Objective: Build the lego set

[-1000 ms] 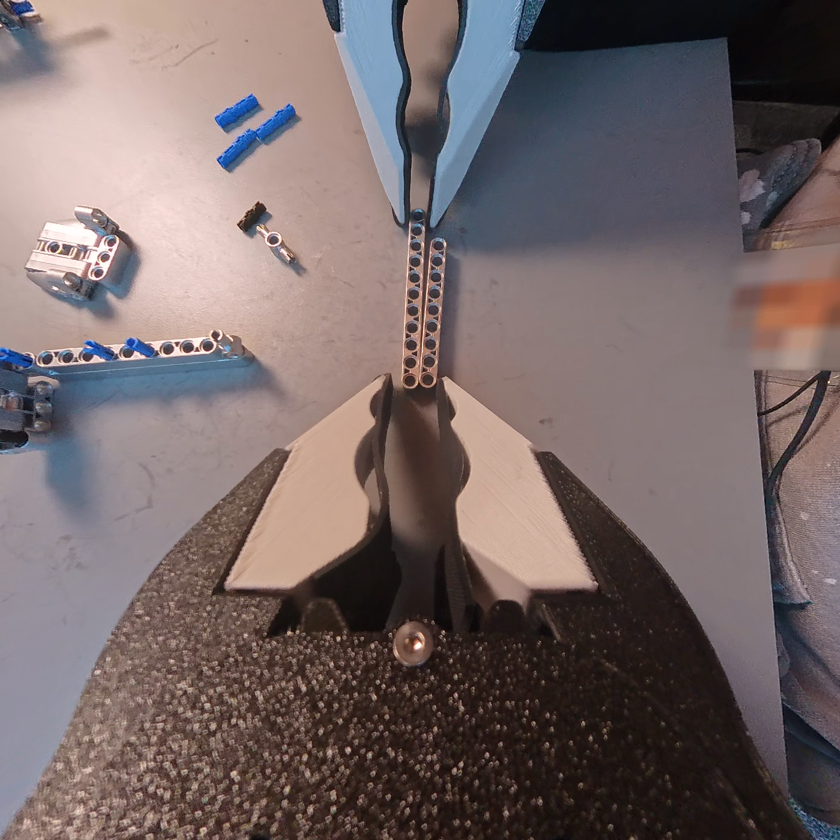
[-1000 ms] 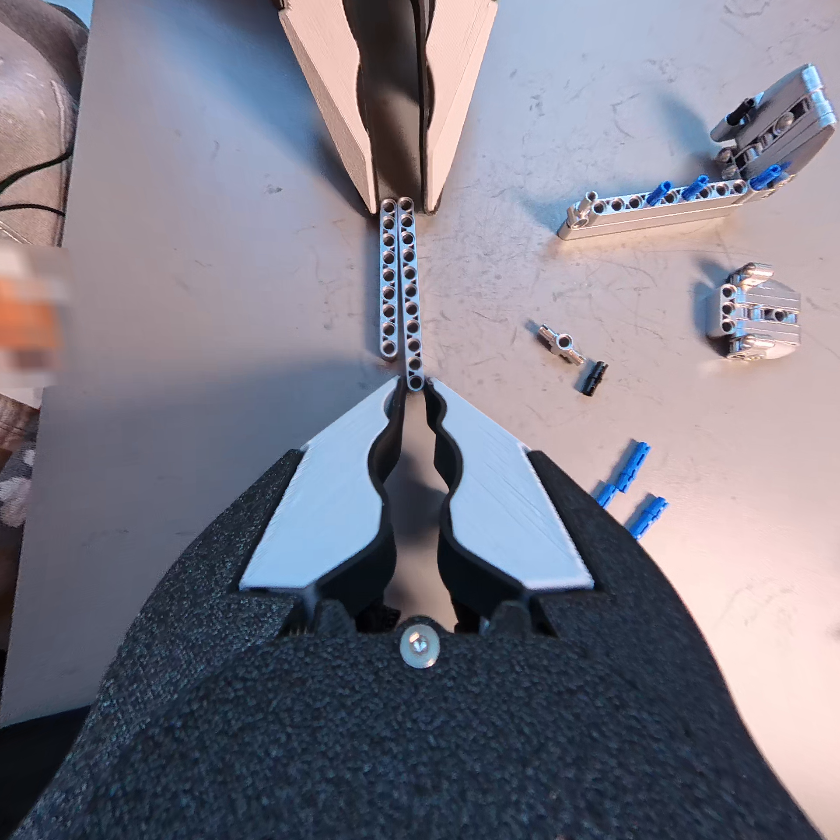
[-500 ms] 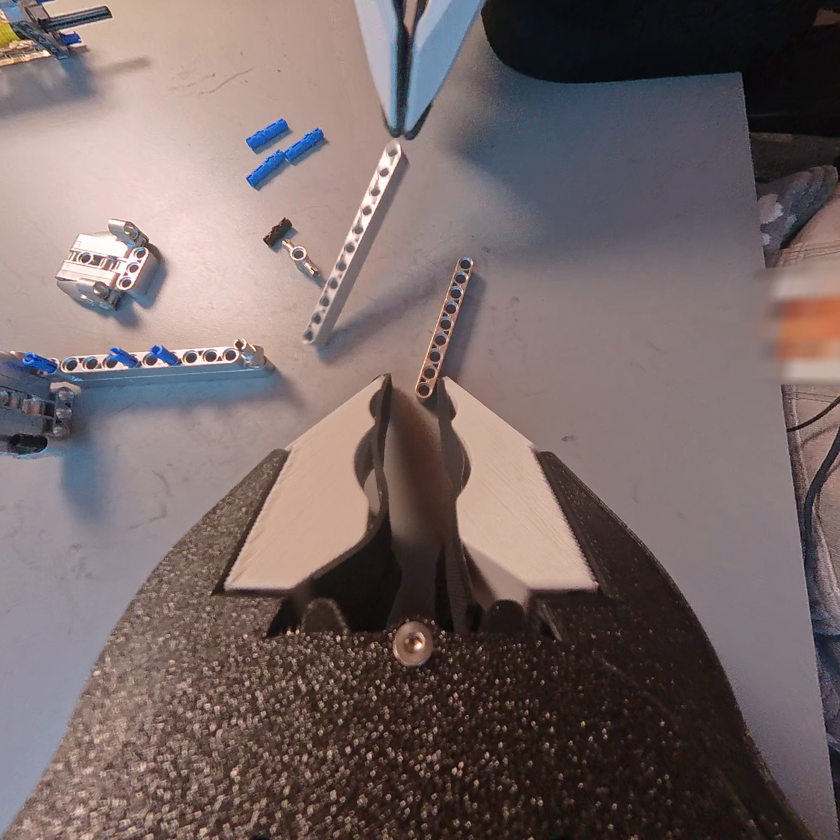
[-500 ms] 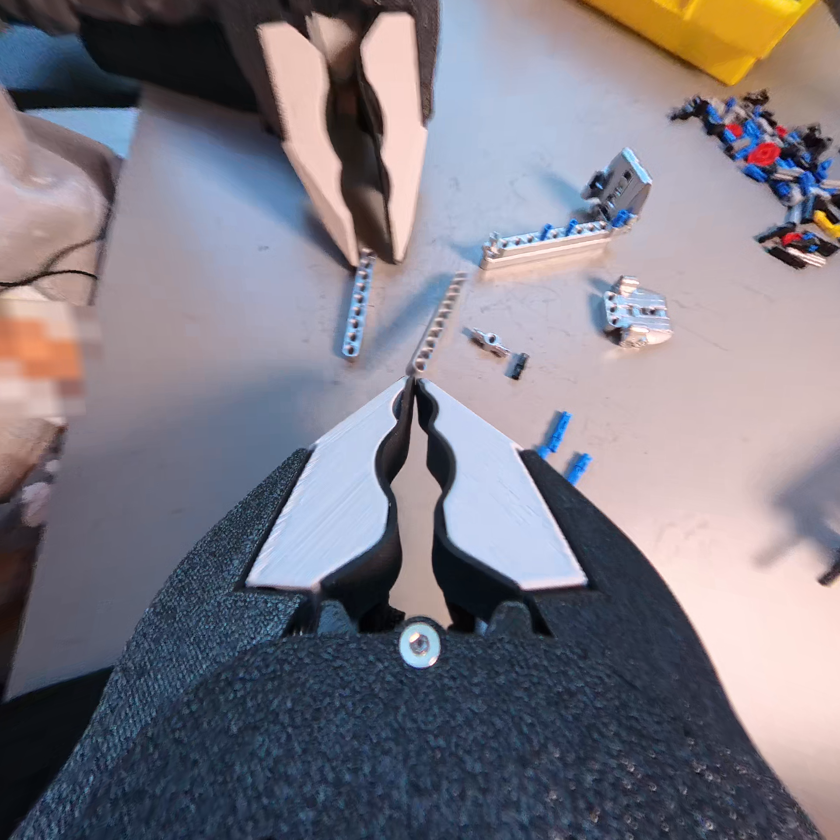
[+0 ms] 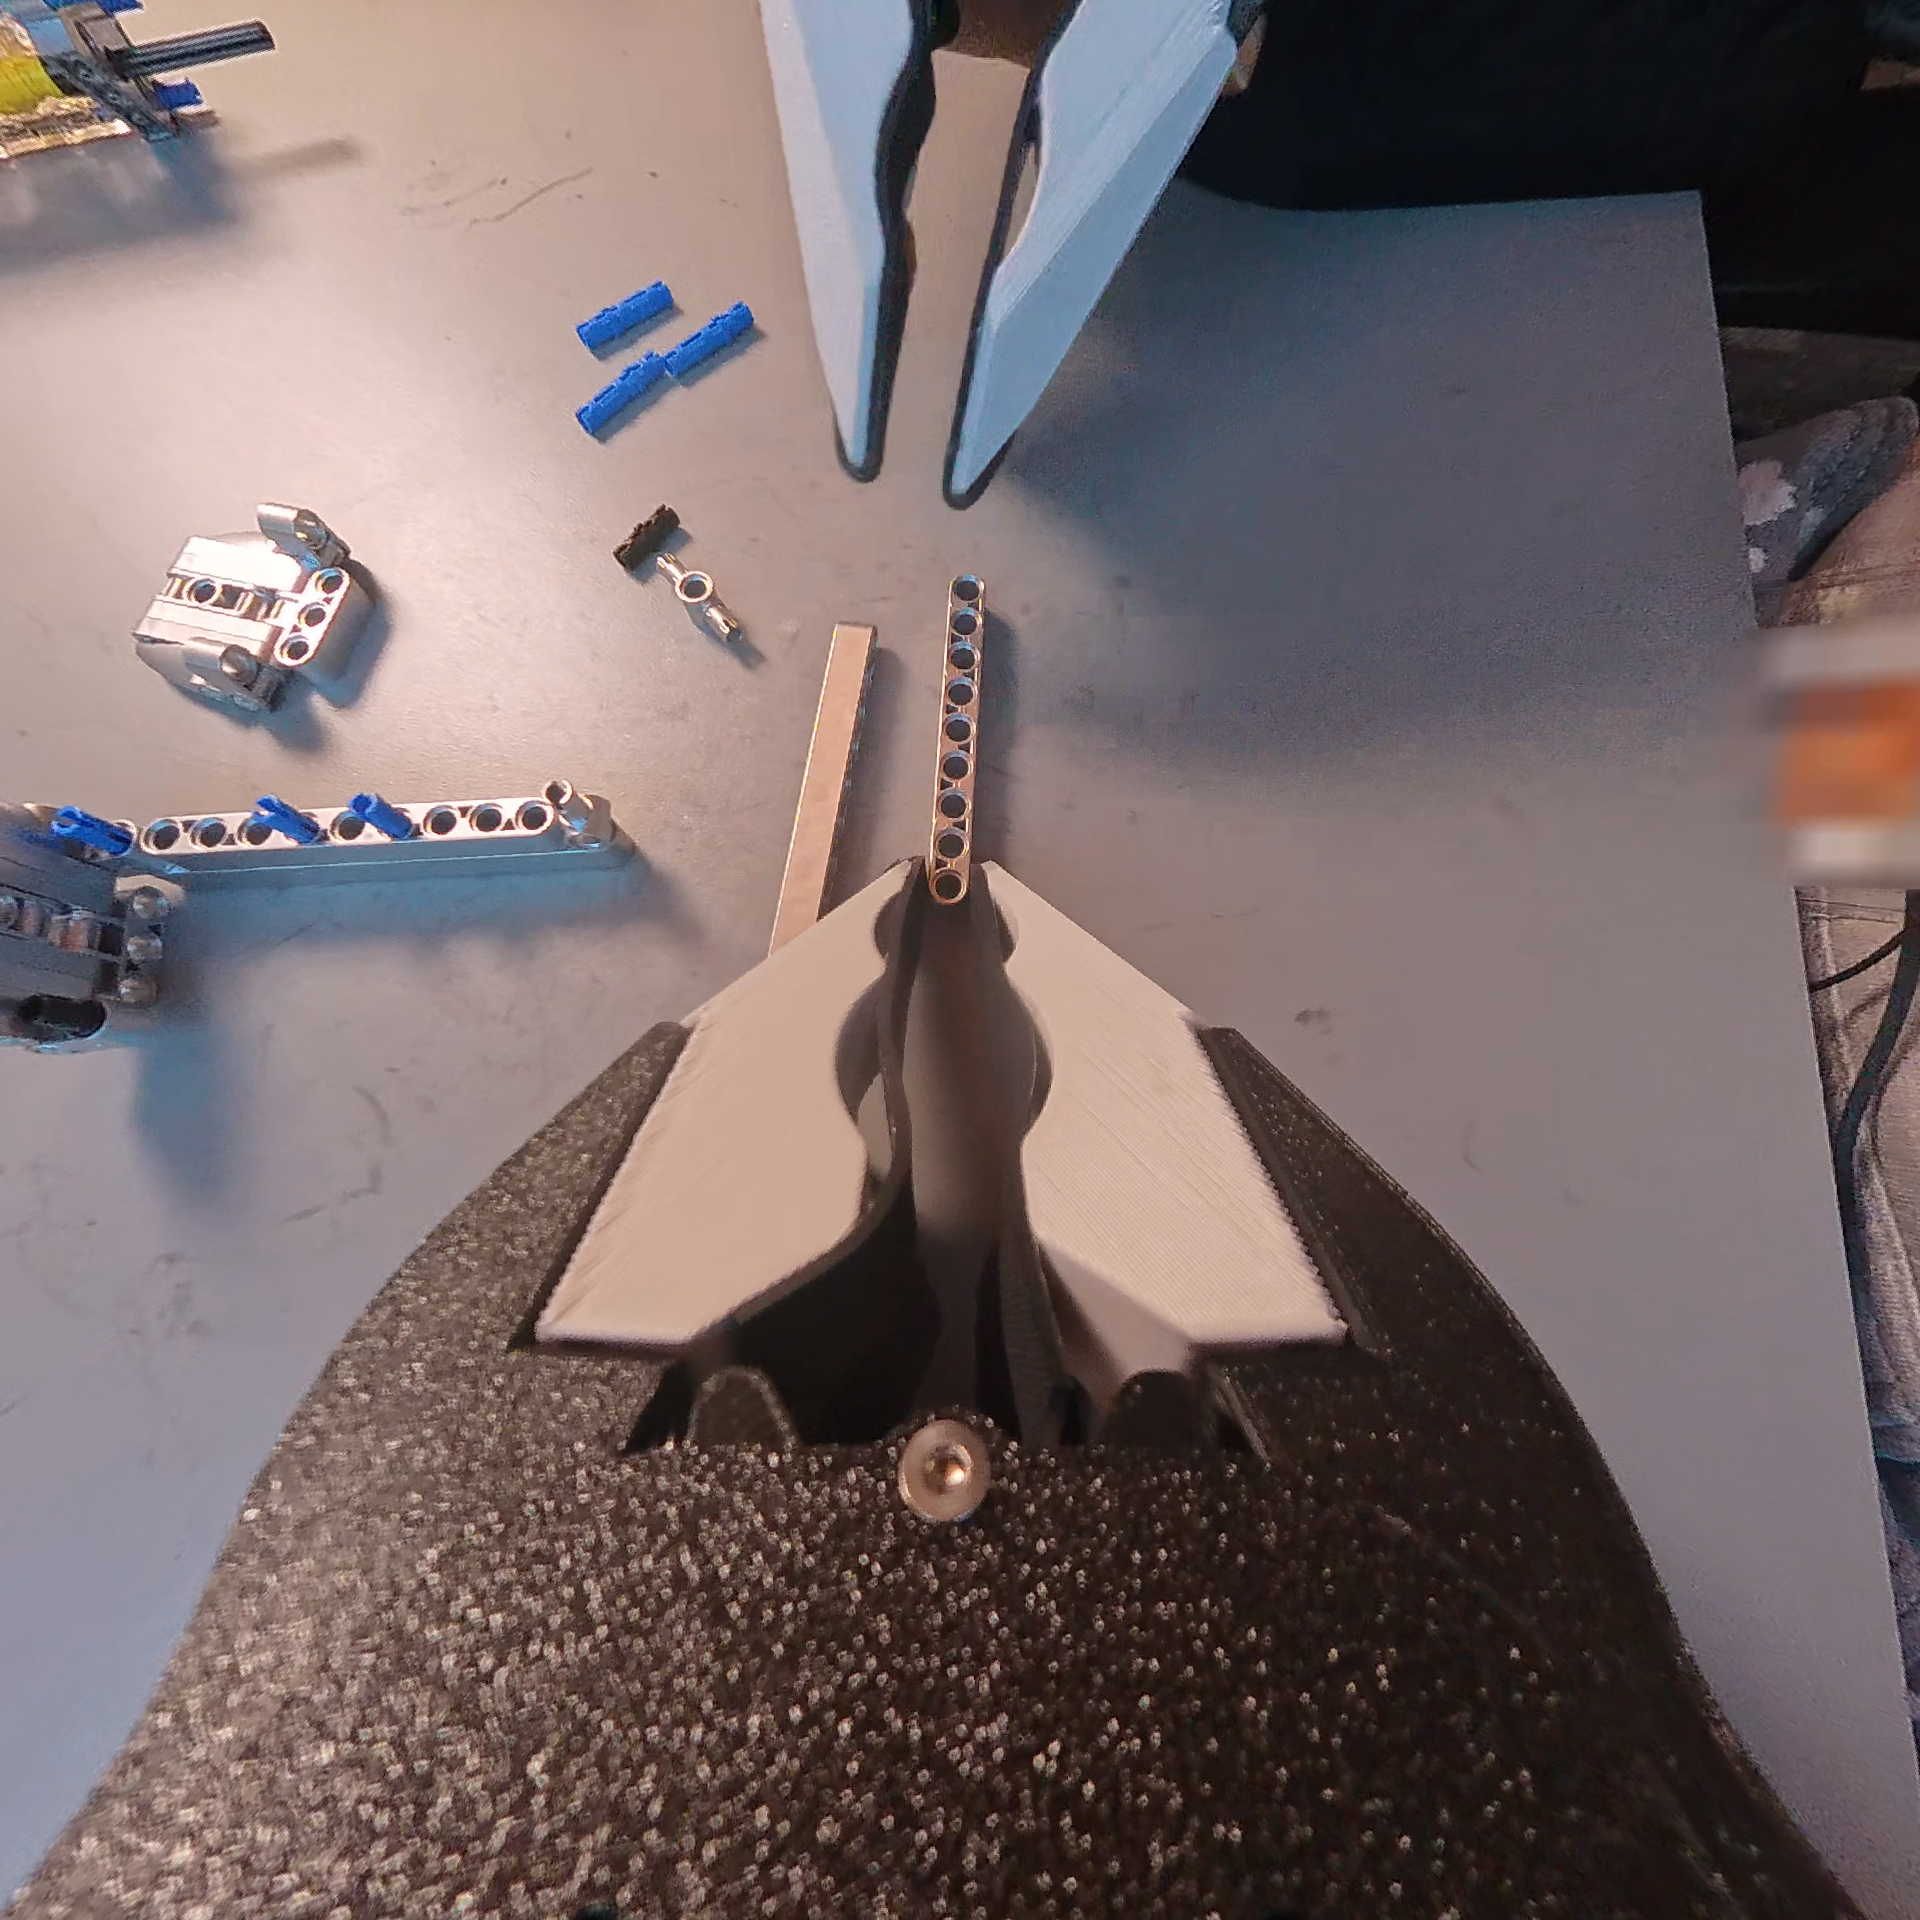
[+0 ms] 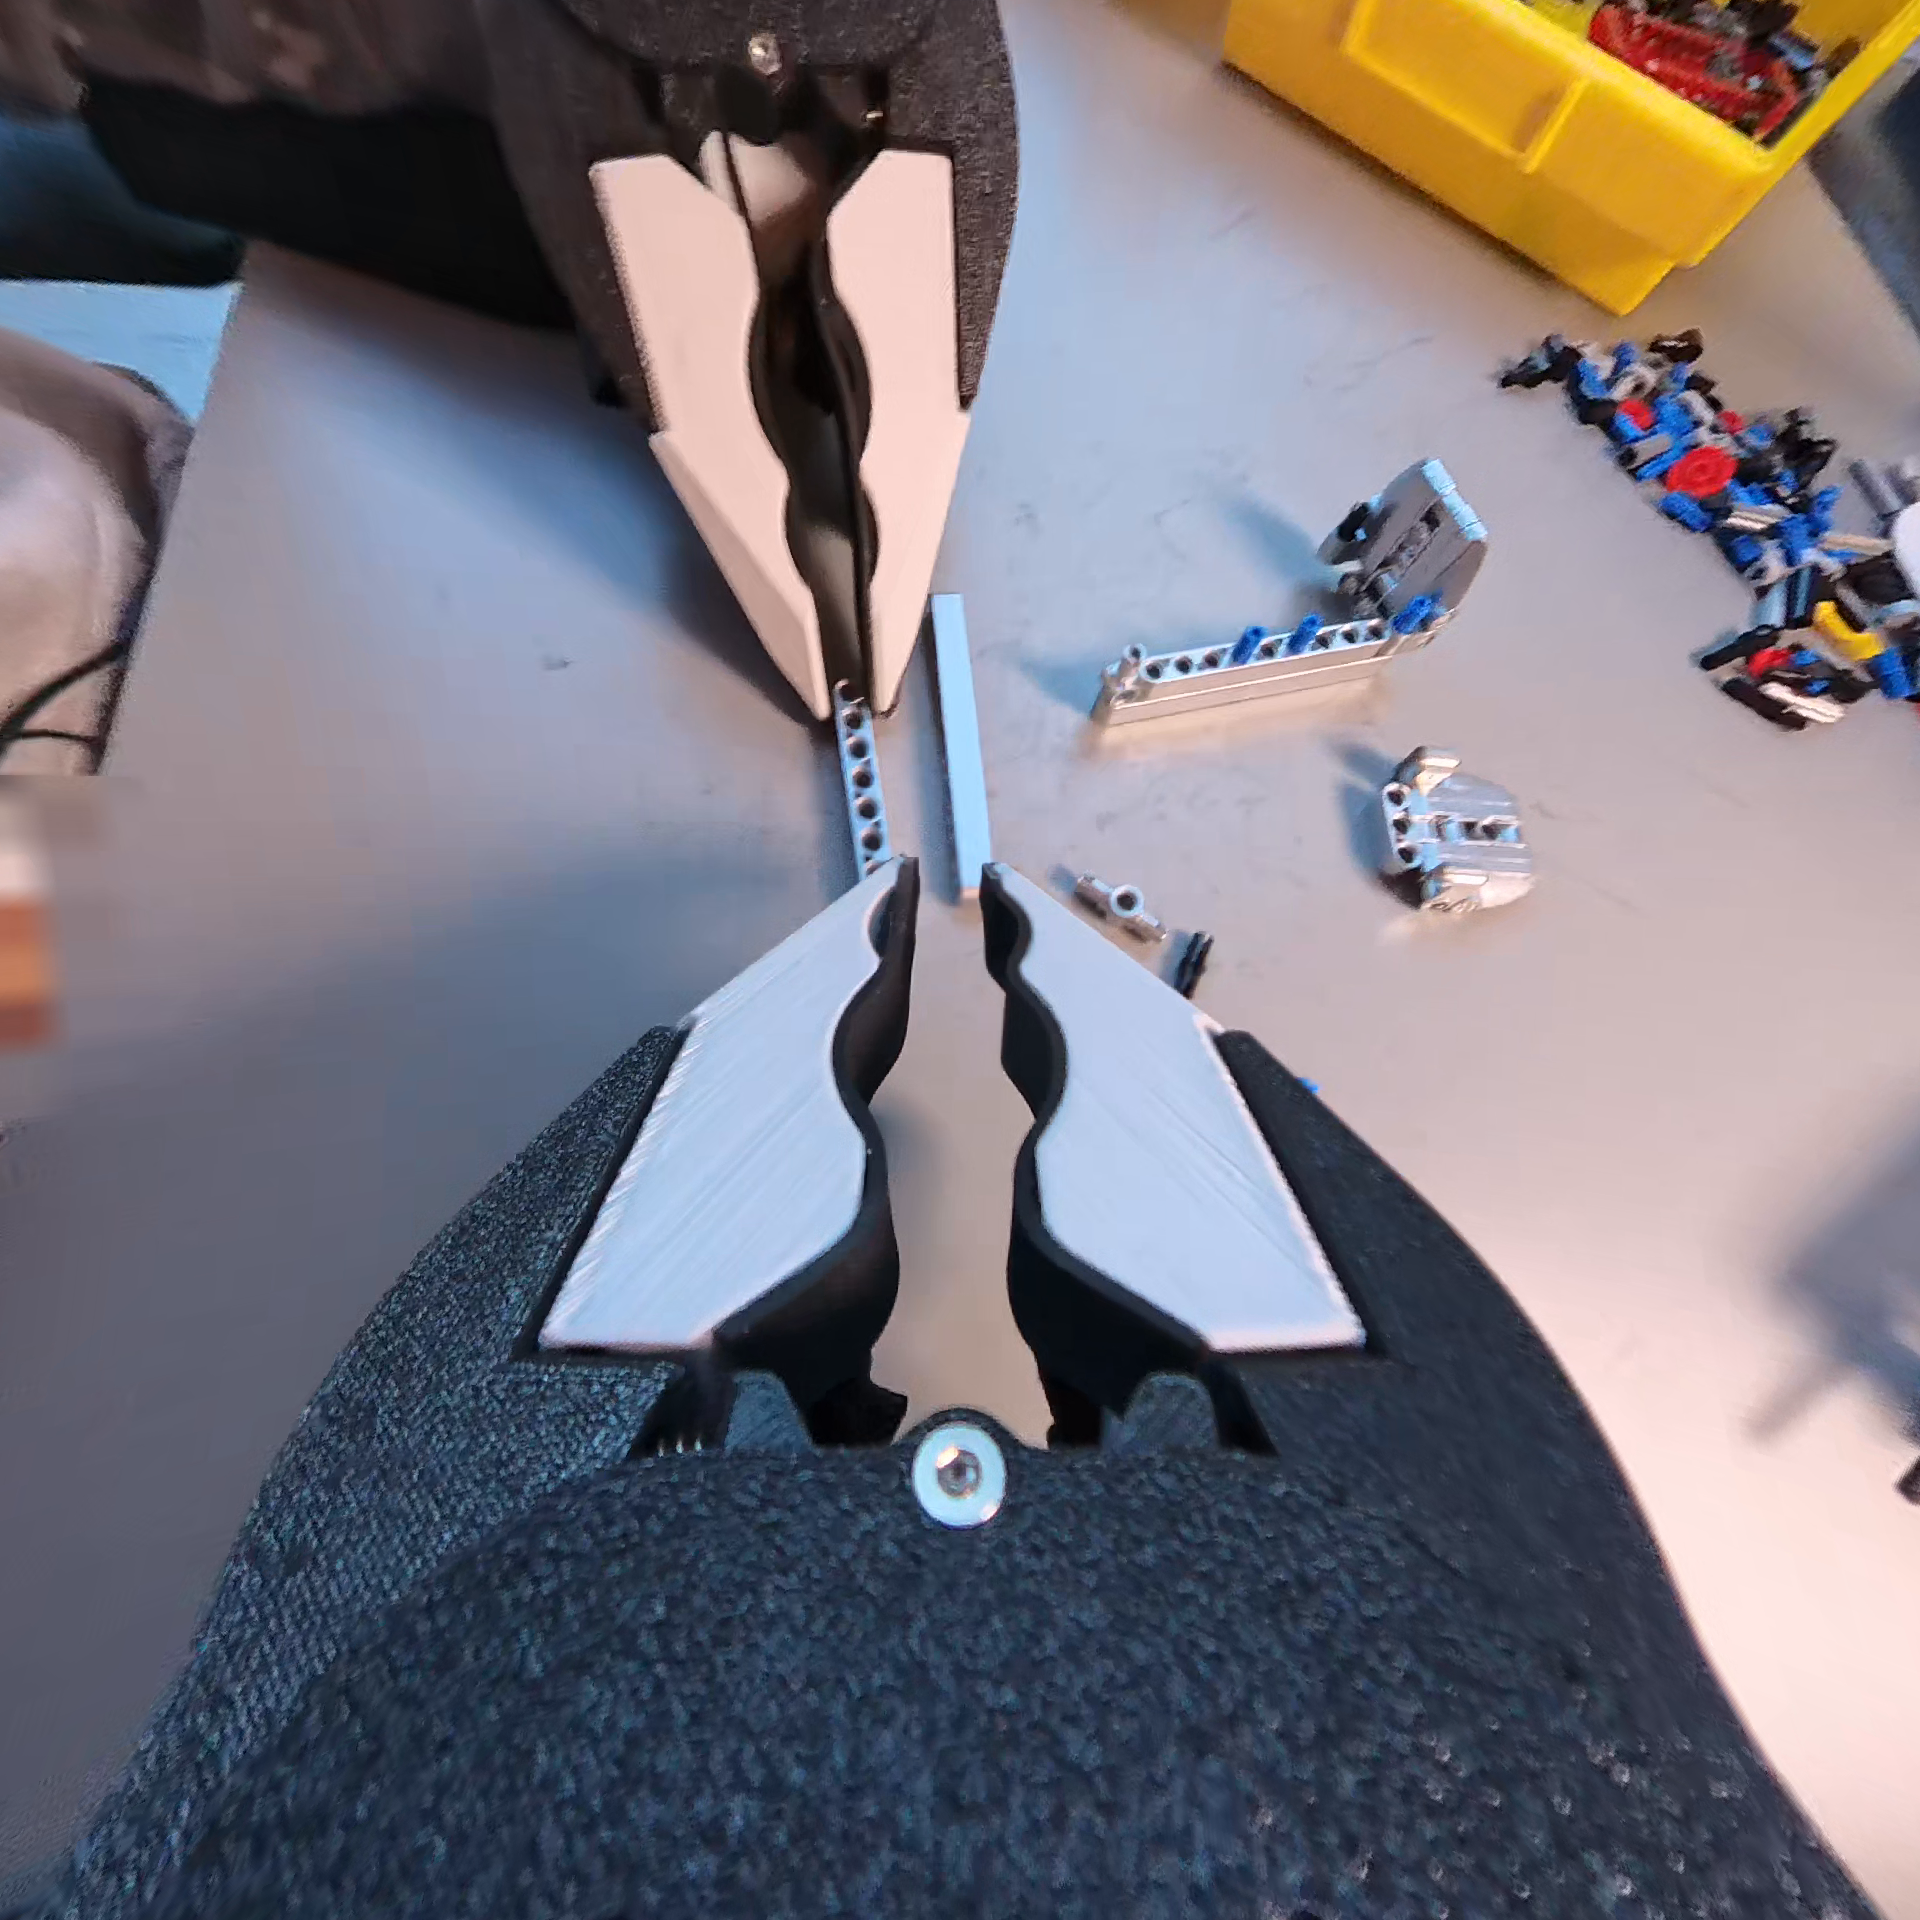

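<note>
My left gripper (image 5: 951, 873) is shut on the near end of a thin grey holed beam (image 5: 961, 727), which points away from it just above the grey table. A second grey beam (image 5: 831, 769) lies on the table beside it, turned on its edge with a smooth side up. My right gripper (image 6: 948, 878) is open and empty, its tips just short of the end of this loose beam (image 6: 958, 748). In the right wrist view the left gripper (image 6: 852, 707) faces me, holding the holed beam (image 6: 864, 800). In the left wrist view the right gripper (image 5: 912, 480) hangs open beyond both beams.
Three blue pins (image 5: 665, 353), a black pin (image 5: 646, 535), a small grey connector (image 5: 698, 592), a grey panel piece (image 5: 249, 613) and a long beam assembly with blue pins (image 5: 384, 831) lie to the left. A yellow bin (image 6: 1558, 135) and a parts pile (image 6: 1766, 551) stand farther off. The table edge (image 5: 1766, 831) is on the right. The tips of one gripper are about 7 cm away from the tips of the other.
The two beams, first side by side between both grippers, were pulled apart. The right gripper has opened and let go of its beam, which now lies on its edge on the table.
</note>
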A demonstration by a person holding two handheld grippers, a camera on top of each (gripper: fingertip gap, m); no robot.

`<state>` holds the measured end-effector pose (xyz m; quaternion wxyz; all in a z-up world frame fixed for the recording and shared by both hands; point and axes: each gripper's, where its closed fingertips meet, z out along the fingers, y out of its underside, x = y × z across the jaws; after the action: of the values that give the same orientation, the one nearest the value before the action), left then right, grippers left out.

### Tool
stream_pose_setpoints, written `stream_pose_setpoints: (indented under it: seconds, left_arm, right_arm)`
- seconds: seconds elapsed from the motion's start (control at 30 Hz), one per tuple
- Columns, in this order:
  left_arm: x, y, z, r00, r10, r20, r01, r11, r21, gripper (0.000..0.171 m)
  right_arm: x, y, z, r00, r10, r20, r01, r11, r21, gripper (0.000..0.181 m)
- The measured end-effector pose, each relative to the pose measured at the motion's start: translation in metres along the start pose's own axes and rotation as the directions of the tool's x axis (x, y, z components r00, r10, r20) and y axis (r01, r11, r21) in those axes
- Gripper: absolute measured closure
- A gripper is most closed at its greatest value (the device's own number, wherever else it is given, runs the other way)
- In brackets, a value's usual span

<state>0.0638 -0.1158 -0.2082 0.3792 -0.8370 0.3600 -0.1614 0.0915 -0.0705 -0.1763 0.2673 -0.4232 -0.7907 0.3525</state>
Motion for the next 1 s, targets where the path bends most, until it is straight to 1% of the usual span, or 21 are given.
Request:
stream_pose_setpoints:
  seconds: [0.07,0.1,0.17,0.23,0.27,0.3,0.37,0.4,0.47,0.5,0.57,0.63,0.67,0.73,0.8,0.83,0.93,1.0]
  left_arm:
    - [0.0,0.001,-0.001,1.0,0.01,0.001,-0.01,1.0,0.0,0.166]
    - [0.0,0.002,-0.002,1.0,0.018,0.001,-0.018,1.0,-0.002,0.166]
    - [0.0,0.004,-0.005,1.0,0.031,-0.003,-0.031,1.0,-0.006,0.166]
    - [0.001,0.005,-0.008,0.999,0.04,-0.008,-0.04,0.999,-0.007,0.166]
    - [0.002,0.005,-0.01,0.999,0.046,-0.008,-0.046,0.999,-0.007,0.166]
    - [0.001,0.006,-0.011,0.999,0.05,-0.006,-0.05,0.999,-0.009,0.166]
    - [0.0,0.009,-0.013,0.998,0.055,0.003,-0.055,0.998,-0.02,0.166]
    - [-0.002,0.011,-0.014,0.998,0.055,0.014,-0.055,0.998,-0.028,0.166]
    - [-0.006,0.013,-0.016,0.998,0.049,0.03,-0.048,0.998,-0.032,0.166]
    - [-0.008,0.013,-0.016,0.998,0.046,0.039,-0.044,0.998,-0.034,0.166]
    - [-0.01,0.013,-0.016,0.998,0.043,0.049,-0.041,0.999,-0.032,0.166]
    - [-0.012,0.01,-0.018,0.997,0.048,0.058,-0.048,0.999,-0.01,0.161]
    - [-0.012,0.006,-0.021,0.997,0.047,0.058,-0.048,0.999,0.014,0.157]
    - [-0.005,-0.004,-0.029,0.998,0.057,0.036,-0.06,0.995,0.083,0.152]
    - [0.007,-0.015,-0.033,0.993,0.119,0.019,-0.12,0.982,0.144,0.152]
    - [0.012,-0.018,-0.032,0.987,0.158,0.025,-0.16,0.975,0.152,0.152]
    - [0.019,-0.017,-0.025,0.97,0.236,0.054,-0.241,0.963,0.124,0.154]
    - [0.018,-0.019,-0.023,0.957,0.274,0.095,-0.284,0.953,0.108,0.16]
  right_arm:
    - [0.007,-0.002,0.009,0.999,-0.016,-0.032,0.015,0.999,-0.031,0.171]
    - [0.009,-0.003,0.014,1.0,-0.015,-0.025,0.014,0.999,-0.046,0.17]
    - [0.008,-0.004,0.024,1.0,-0.001,0.02,0.003,0.997,-0.073,0.168]
    - [0.002,0.0,0.035,0.997,-0.005,0.079,0.016,0.991,-0.132,0.163]
    - [0.001,0.003,0.041,0.996,-0.028,0.089,0.042,0.986,-0.163,0.165]
    - [0.0,0.007,0.045,0.994,-0.052,0.097,0.07,0.978,-0.194,0.174]
    - [0.001,0.003,0.044,0.992,-0.044,0.12,0.068,0.978,-0.199,0.175]
    - [0.005,0.001,0.038,0.993,-0.03,0.116,0.052,0.98,-0.192,0.175]
    - [0.011,-0.005,0.019,0.99,0.055,0.132,-0.037,0.99,-0.134,0.175]
    - [0.01,-0.006,0.008,0.981,0.105,0.166,-0.087,0.99,-0.115,0.175]
    - [-0.005,0.001,-0.008,0.944,0.186,0.273,-0.157,0.98,-0.126,0.175]
    - [-0.016,0.008,-0.007,0.918,0.235,0.319,-0.199,0.97,-0.143,0.175]
    - [-0.022,0.009,-0.003,0.897,0.276,0.345,-0.237,0.96,-0.151,0.175]
    - [-0.032,0.006,0.003,0.852,0.347,0.392,-0.305,0.938,-0.165,0.175]
    - [-0.038,0.002,0.006,0.807,0.402,0.434,-0.359,0.916,-0.181,0.175]
    - [-0.04,0.001,0.006,0.791,0.416,0.449,-0.373,0.909,-0.186,0.175]
    - [-0.039,-0.003,0.008,0.754,0.456,0.473,-0.417,0.889,-0.19,0.175]
    - [-0.039,-0.003,0.008,0.742,0.468,0.48,-0.431,0.882,-0.192,0.175]
